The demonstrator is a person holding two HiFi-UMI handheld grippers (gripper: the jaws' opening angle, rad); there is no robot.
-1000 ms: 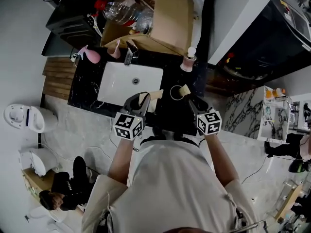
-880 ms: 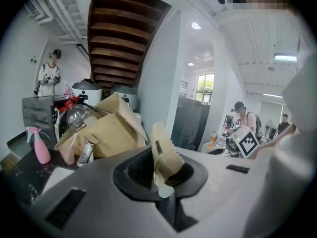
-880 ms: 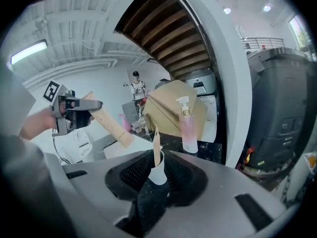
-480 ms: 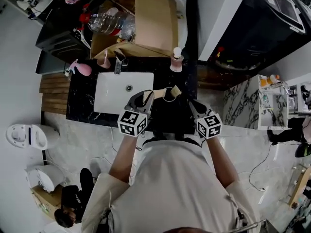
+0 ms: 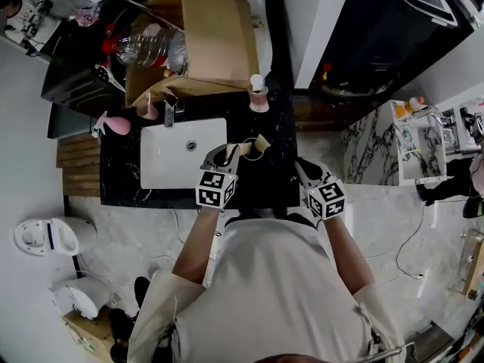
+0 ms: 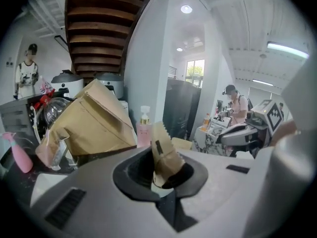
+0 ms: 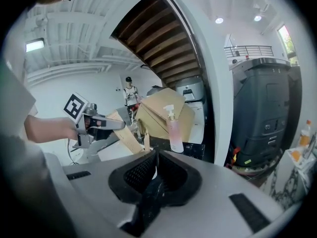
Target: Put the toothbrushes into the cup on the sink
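My left gripper (image 5: 227, 157) is shut on a toothbrush in a brown paper wrapper (image 6: 163, 155), held upright over the black counter just right of the sink (image 5: 162, 174). A second wrapped toothbrush (image 5: 262, 143) stands a little further right, where the cup is; the cup itself is hard to make out. In the right gripper view that toothbrush (image 7: 146, 139) rises beside my left gripper (image 7: 96, 125) and its wrapped brush (image 7: 125, 139). My right gripper (image 5: 304, 169) is shut with nothing in it, near the counter's front right corner.
A pink pump bottle (image 5: 258, 97) stands at the back of the counter. A faucet (image 5: 169, 112) and pink bottles (image 5: 117, 125) line the sink's rear. A large brown paper bag (image 5: 204, 32) and a clear plastic bottle (image 5: 144, 45) sit behind. A black appliance (image 5: 378, 36) stands at right.
My right gripper has shut and drawn back from the cup, leaving a wrapped toothbrush standing there. My left gripper has moved slightly toward the cup with its brush.
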